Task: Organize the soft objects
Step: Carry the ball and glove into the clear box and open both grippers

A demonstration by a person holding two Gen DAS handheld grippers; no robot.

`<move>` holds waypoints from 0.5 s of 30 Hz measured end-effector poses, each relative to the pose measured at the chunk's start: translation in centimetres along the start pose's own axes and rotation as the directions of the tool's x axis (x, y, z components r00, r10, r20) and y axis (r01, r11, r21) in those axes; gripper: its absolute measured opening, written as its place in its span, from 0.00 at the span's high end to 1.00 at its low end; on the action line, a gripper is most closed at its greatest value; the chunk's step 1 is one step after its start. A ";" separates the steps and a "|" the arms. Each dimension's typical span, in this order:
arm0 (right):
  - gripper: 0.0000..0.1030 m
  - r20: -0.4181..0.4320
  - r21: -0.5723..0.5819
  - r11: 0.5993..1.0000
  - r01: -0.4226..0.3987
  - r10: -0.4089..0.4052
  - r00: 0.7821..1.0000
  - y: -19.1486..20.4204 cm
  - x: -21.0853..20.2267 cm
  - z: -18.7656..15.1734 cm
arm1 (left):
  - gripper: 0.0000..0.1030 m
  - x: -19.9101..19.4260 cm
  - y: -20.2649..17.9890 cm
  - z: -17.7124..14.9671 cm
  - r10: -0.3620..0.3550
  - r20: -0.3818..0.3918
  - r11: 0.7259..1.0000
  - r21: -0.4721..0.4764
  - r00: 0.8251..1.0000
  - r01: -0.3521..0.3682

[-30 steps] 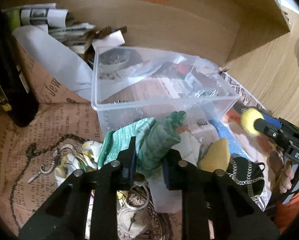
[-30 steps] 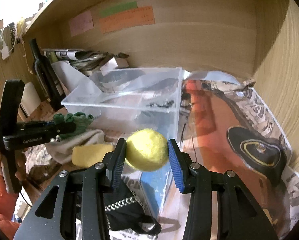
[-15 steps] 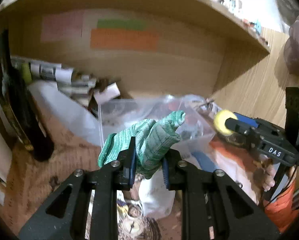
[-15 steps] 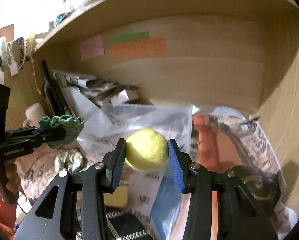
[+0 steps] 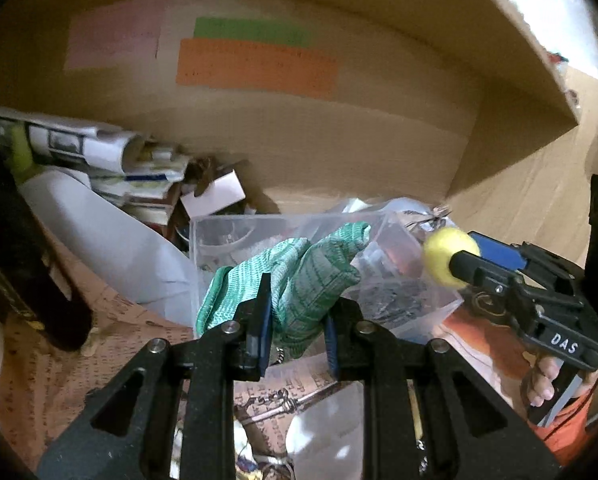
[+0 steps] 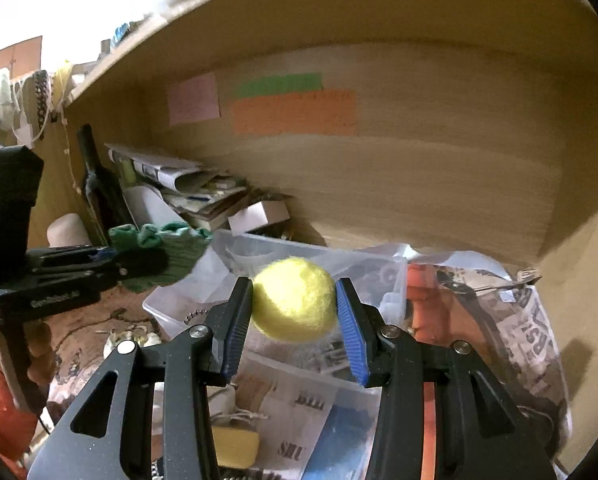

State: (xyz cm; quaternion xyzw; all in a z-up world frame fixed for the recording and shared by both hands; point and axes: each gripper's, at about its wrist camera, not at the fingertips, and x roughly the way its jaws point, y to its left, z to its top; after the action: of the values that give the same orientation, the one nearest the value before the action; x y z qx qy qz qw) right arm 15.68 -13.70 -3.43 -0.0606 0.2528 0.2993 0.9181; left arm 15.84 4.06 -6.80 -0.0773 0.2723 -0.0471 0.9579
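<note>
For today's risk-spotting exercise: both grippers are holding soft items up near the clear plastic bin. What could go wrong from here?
1. The green glove is pinched only at one part by the left gripper; its loose fingers could snag the clear bin rim.
2. The yellow felt ball in the right gripper may roll away if released outside the bin.

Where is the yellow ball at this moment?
The yellow ball sits clamped in the right gripper, held above the clear plastic bin, right of the green glove.

surface: wooden shelf [image 6: 439, 200] | newspaper lining [image 6: 531, 320] | on it: clear plastic bin [image 6: 379, 268], dark bottle [image 5: 23, 272], paper stack [image 6: 195, 192]
</note>
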 end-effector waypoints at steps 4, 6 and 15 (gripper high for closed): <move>0.62 -0.057 -0.015 1.000 -0.007 0.006 0.998 -0.1 2.2 -0.1 | 0.79 2.3 0.2 0.1 0.007 -0.052 1.000 -0.004 0.999 -0.008; 0.62 -0.087 -0.016 1.000 -0.007 0.005 0.996 -0.2 3.2 -0.2 | 0.79 3.3 0.2 0.0 0.010 -0.075 1.000 0.001 0.997 -0.010; 0.62 -0.208 -0.004 1.000 0.007 -0.007 0.978 -1.0 7.4 -1.2 | 0.79 7.1 -0.1 -0.8 0.063 -0.158 0.998 0.038 0.985 -0.058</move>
State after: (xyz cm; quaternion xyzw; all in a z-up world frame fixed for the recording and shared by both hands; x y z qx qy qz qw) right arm 20.89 -11.03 -8.25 -0.0939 0.3469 0.2885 0.8875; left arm 21.46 2.92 -11.08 -0.0492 0.3492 -0.0283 0.9353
